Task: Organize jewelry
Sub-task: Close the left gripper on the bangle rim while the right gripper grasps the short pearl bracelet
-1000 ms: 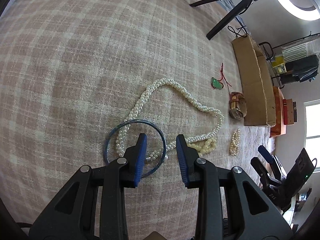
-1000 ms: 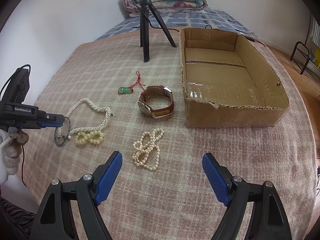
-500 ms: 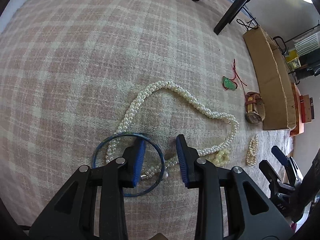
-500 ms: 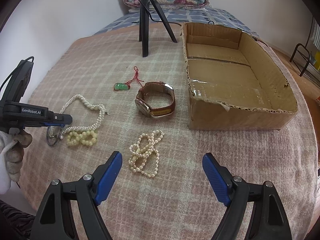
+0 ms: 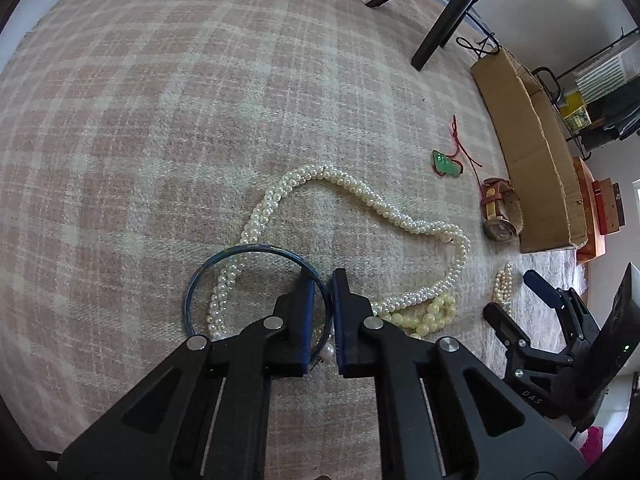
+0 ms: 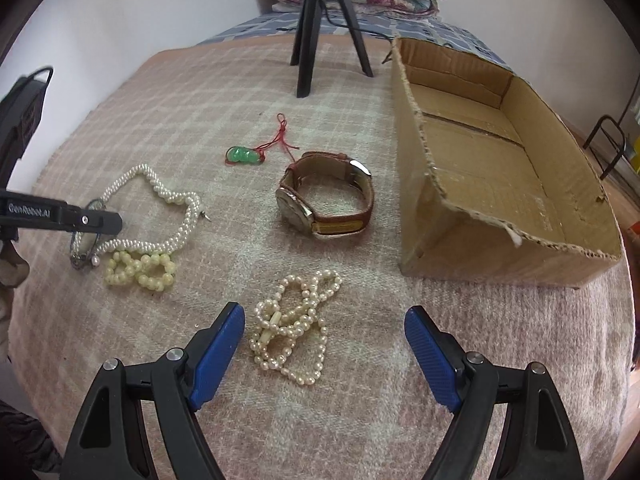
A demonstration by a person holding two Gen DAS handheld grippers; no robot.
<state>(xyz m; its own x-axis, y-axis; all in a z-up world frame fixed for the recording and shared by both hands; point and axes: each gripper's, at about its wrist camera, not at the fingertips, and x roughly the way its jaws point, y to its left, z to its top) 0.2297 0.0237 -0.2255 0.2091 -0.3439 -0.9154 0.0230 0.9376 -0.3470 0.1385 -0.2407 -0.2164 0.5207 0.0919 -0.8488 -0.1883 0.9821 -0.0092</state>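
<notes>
Left gripper (image 5: 323,280) jaws just closed on flat-lying blue bangle (image 5: 224,264); right gripper (image 6: 325,322) jaws wide, empty.

A pink-and-cream plaid blanket (image 6: 224,92) is showing pale checks. A thin dark-blue ring bangle (image 5: 208,276), a white twisted pearl necklace (image 5: 360,196), a green pendant on red cord (image 6: 244,156), a brown-strapped wristwatch (image 6: 326,196) and a plain tan cardboard box (image 6: 500,168) are lying there.
</notes>
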